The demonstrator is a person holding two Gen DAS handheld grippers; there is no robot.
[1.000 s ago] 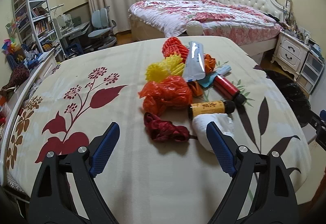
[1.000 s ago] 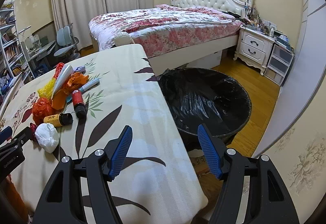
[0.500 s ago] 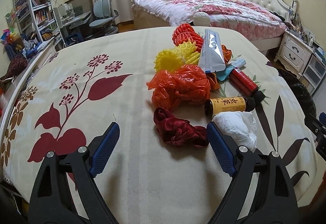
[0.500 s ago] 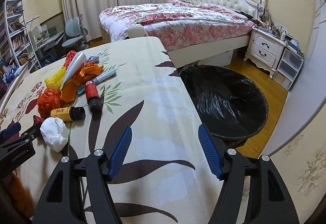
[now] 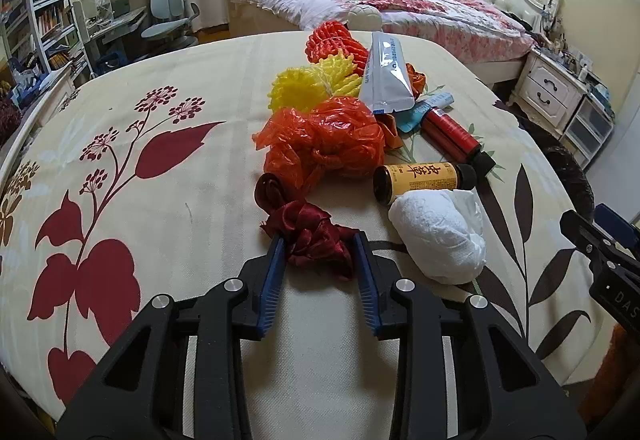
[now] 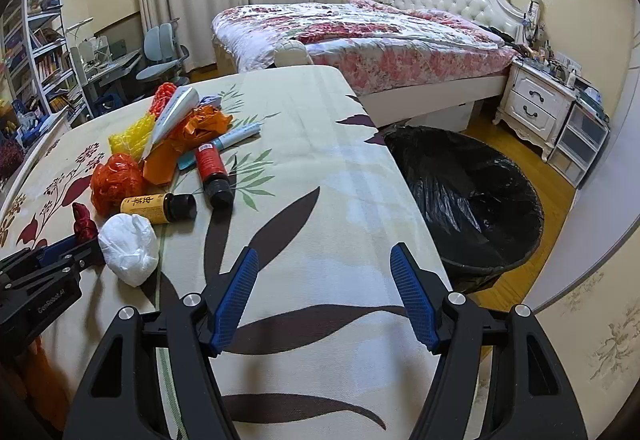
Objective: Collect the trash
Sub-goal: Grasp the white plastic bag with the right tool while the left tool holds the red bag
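Ribbon (image 5: 310,234), a crumpled dark-red wad on the table (image 5: 168,176), runs lengthwise from the left gripper (image 5: 319,245) up-left toward the orange bag (image 5: 328,142), its near end between the blue pads, which have just been closing and now pinch it. In the right wrist view only its far tip shows, the rest hidden behind the tissue (image 6: 128,248) and left gripper. Right gripper (image 6: 323,272) hangs with jaws apart and nothing in them over bare cloth, the bin (image 6: 476,200) beyond the table's edge.
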